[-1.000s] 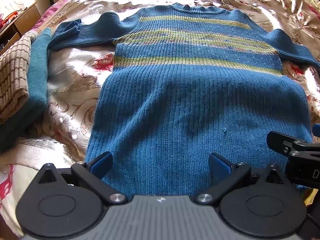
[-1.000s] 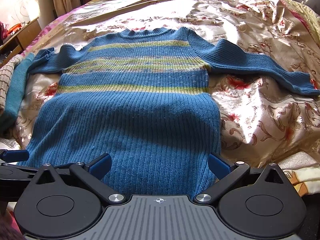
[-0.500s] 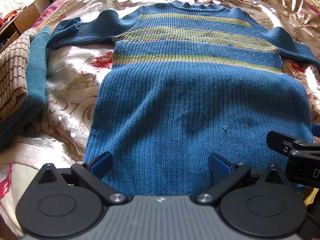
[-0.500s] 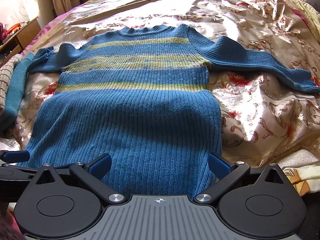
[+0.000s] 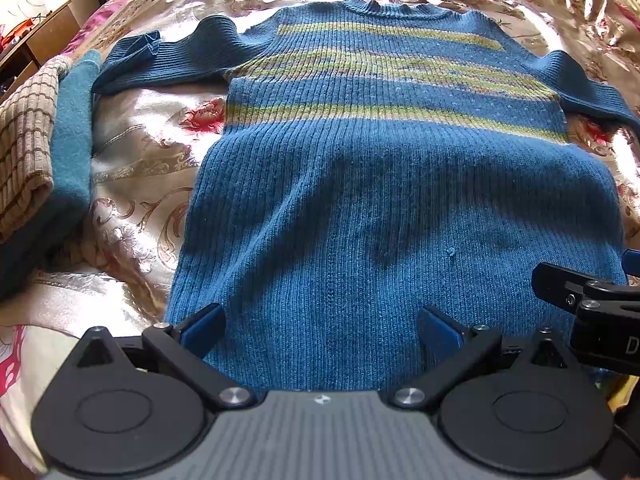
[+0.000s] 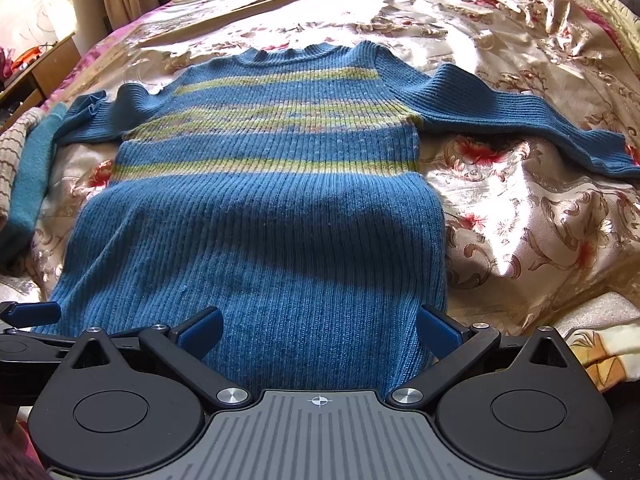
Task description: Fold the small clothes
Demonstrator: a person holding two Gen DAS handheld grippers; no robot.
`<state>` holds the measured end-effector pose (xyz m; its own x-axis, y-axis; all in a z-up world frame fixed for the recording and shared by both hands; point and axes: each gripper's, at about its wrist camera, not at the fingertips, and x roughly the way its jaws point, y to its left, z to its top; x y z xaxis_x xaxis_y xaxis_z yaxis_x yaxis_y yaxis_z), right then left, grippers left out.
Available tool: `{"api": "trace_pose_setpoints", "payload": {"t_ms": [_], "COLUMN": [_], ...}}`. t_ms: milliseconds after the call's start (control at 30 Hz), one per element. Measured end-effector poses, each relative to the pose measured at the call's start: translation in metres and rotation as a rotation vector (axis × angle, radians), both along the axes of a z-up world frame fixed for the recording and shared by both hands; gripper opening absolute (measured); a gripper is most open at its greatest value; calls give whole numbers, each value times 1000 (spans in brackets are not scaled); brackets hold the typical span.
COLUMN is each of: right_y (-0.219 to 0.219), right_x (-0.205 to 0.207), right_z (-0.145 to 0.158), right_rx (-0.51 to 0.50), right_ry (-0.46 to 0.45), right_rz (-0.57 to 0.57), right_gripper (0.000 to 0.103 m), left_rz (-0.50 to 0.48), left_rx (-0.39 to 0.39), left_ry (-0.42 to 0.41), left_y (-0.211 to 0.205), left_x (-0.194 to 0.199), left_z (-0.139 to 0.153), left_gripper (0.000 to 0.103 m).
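Observation:
A blue ribbed sweater (image 5: pixel 380 184) with yellow-green stripes lies flat on the bed, neck far, hem near; it also shows in the right wrist view (image 6: pixel 272 208). Both sleeves spread sideways; the right sleeve (image 6: pixel 520 120) stretches far out. My left gripper (image 5: pixel 320 326) is open over the hem's left part, holding nothing. My right gripper (image 6: pixel 320 326) is open over the hem's right part, holding nothing. The right gripper's finger shows at the right edge of the left wrist view (image 5: pixel 580 296).
The bed has a shiny floral gold cover (image 6: pixel 540 220). A pile of folded clothes, tan checked (image 5: pixel 24 152) over teal (image 5: pixel 74 132), lies left of the sweater. A wooden cabinet (image 6: pixel 44 64) stands at the far left beside a curtain.
Both views have shifted slightly forward and down toward the hem. The sweater has not moved and both grippers stay open.

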<state>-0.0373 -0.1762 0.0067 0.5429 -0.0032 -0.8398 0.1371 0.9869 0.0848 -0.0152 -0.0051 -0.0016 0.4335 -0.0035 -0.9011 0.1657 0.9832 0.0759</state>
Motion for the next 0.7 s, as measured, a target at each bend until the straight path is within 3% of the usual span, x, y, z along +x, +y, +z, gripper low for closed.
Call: {"api": "trace_pose_setpoints", "payload": {"t_ms": [700], "right_y": [-4], "right_x": [3], "right_z": [-7], "right_rx": [27], "right_ry": [23], "right_rz": [-3], "right_gripper": [103], "left_rz": [-4], "left_rx": [25], "left_ry": [7], "left_y": [-6], "left_x": [6], "left_z": [-1], "left_gripper": [103]}}
